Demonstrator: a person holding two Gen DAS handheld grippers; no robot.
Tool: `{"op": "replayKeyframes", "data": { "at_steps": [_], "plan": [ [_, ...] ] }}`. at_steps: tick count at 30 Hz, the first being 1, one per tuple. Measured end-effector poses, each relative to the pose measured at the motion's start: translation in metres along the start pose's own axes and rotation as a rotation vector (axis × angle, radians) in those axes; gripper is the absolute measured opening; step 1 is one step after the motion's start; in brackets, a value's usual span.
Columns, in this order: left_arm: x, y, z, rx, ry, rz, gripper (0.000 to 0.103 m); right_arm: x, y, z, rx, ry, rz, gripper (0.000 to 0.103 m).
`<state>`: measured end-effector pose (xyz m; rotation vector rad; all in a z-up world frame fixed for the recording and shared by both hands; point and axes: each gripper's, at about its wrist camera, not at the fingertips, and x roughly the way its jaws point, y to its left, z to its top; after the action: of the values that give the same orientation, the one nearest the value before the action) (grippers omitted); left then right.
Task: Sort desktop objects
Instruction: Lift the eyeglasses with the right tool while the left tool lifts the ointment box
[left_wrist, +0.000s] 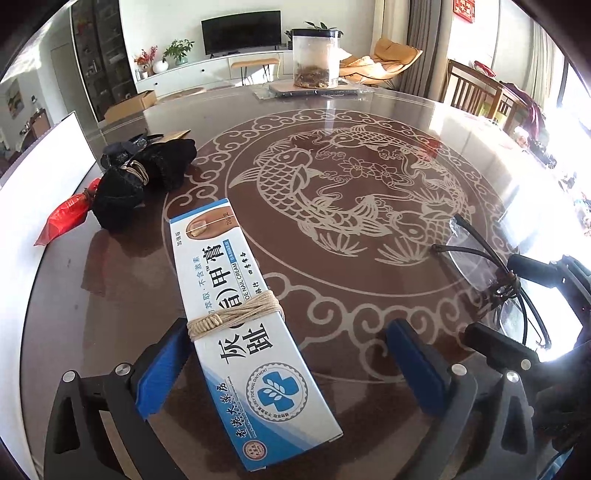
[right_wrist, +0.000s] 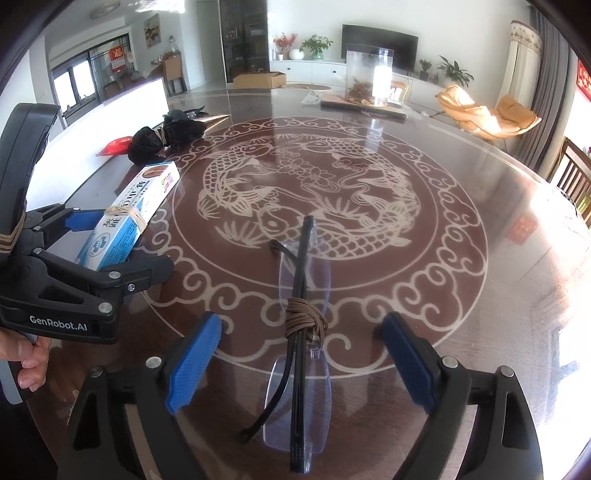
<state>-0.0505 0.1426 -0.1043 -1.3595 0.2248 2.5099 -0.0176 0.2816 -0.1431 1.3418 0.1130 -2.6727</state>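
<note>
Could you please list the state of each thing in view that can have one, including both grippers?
Left hand-held gripper: open, fingers either side of the box.
Right hand-held gripper: open, fingers either side of the glasses.
Ointment box: closed, lying flat, bound with cord.
Glasses: folded, flat on the table, temples tied with cord.
Black pouches: tied with cord, resting on the table.
Clear jar: upright, lid on.
Television: off.
</note>
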Motion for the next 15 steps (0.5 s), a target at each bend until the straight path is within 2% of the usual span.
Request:
{"op": "replayKeyframes", "data": {
  "at_steps": [4,15],
  "plan": [
    [0.0013,0.001,0.0006,-0.001,-0.001,0.0,0.103,0.0039,0.0033,0.0001,-0.011,0.016,0.003,0.1],
    [0.0021,0.001,0.0003,0.0,-0.002,0.0,0.103,0.0036,0.003,0.0001,-0.01,0.016,0.003,0.1]
  ]
}}
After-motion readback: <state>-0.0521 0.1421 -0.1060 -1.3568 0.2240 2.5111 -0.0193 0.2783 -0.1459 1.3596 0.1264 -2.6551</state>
